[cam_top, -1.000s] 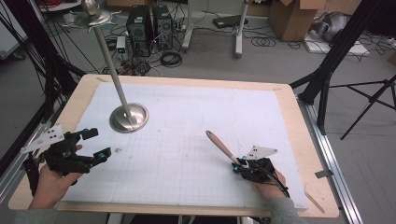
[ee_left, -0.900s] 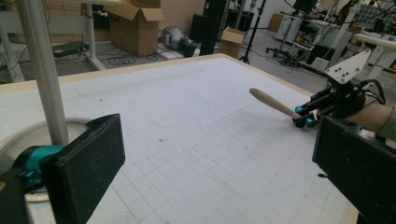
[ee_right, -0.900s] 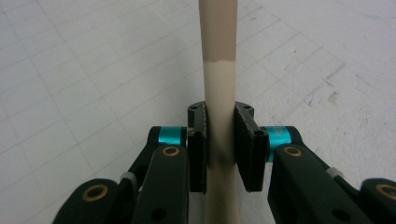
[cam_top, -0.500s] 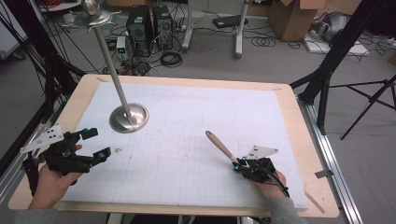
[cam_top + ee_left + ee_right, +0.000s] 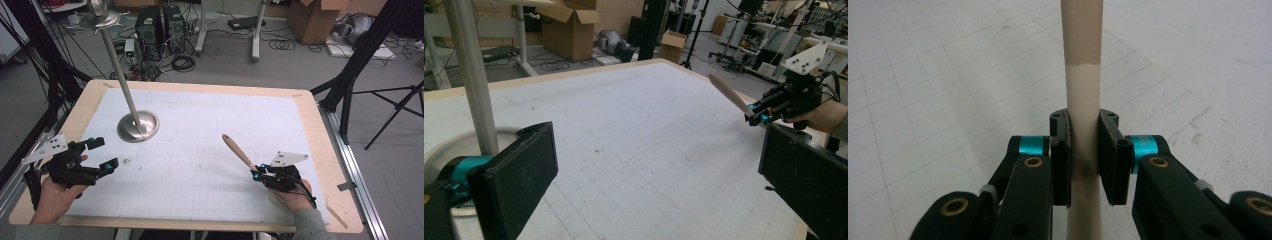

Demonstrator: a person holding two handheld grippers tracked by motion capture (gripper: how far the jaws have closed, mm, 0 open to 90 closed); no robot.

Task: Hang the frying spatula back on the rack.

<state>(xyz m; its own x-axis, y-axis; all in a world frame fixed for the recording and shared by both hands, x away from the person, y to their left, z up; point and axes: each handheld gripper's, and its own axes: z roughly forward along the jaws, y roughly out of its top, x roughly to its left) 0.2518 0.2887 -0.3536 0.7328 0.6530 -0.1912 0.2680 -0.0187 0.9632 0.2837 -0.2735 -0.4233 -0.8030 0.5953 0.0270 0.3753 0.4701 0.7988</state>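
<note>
Right gripper (image 5: 256, 174): near right of the white gridded mat (image 5: 210, 130), jaws just closing, now clamped on a pale wooden stick with a darker tip (image 5: 239, 152), which slants up off the mat.

Left gripper (image 5: 102, 155): near left, jaws wide apart, holding nothing.

Steel round-based stand with tall pole (image 5: 137, 125): far left.

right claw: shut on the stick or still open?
Shut on it. In the right gripper view both pads of the right claw press the wooden stick; the jaws have just been closing.
</note>
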